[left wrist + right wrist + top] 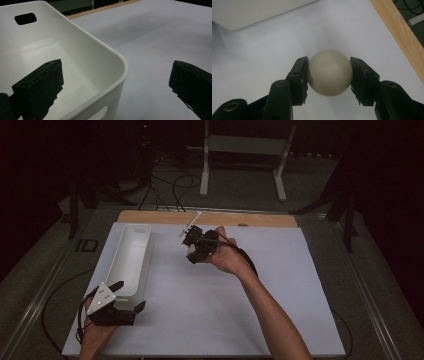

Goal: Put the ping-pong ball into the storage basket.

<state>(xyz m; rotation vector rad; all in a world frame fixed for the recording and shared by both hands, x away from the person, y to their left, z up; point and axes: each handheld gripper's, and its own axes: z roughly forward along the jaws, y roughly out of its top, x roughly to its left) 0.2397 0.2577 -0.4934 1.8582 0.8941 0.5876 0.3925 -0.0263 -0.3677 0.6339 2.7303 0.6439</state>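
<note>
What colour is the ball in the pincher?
Cream-white ball, best in the right gripper view.

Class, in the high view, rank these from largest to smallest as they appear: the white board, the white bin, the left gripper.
1. White board
2. White bin
3. Left gripper, though it sits nearer the camera, so its true size is less sure.

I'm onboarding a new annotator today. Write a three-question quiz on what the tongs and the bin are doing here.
1. True or false: the right tongs are shut on a pale ball.
2. The left tongs are: A) shut on the bin's rim, B) open, astride the white bin's near corner, C) holding the ball.
3. Fill in: the bin is ____ (empty/full).

Key: 1 true; 2 B; 3 empty.
</note>
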